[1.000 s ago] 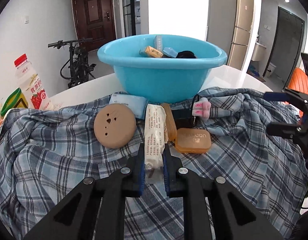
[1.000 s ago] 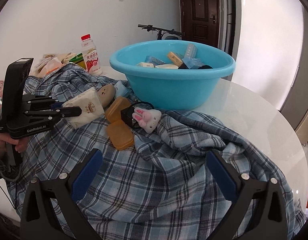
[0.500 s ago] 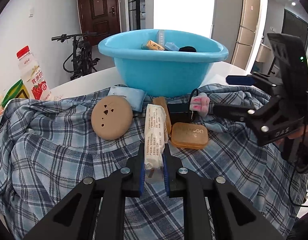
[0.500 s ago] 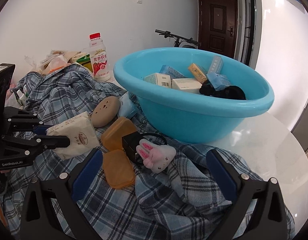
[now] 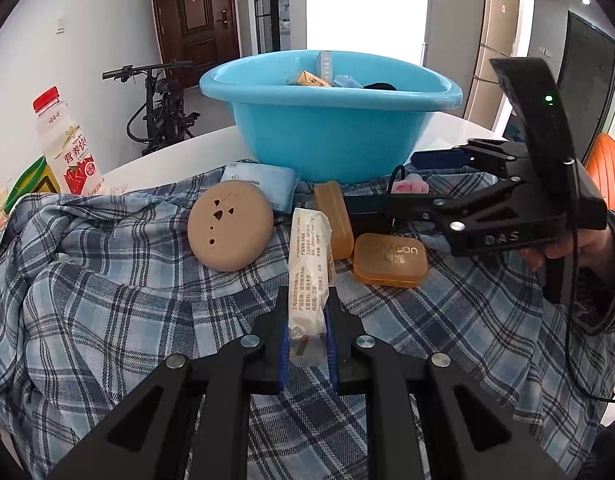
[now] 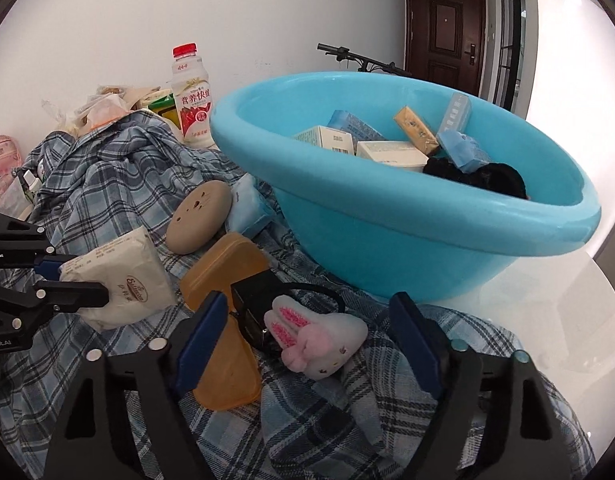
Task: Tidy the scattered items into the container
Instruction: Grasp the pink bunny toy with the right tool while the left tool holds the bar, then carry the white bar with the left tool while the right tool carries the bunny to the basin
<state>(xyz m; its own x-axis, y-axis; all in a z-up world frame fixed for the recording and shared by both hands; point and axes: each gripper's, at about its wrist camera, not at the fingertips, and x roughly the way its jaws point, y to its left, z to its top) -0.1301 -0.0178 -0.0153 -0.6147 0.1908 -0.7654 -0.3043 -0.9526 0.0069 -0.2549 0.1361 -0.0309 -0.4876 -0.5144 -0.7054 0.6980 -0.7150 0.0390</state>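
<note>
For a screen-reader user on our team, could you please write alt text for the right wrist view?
The open right gripper hovers over a pink-and-white plush rabbit lying on a blue plaid shirt, in front of a blue basin holding small boxes. At left, the left gripper holds a white tissue pack beside two orange cases.

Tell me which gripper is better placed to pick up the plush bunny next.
Right. The right gripper is open, its pads on either side of the plush bunny. The left gripper is shut on the white packet, off to the side of the bunny.
</note>
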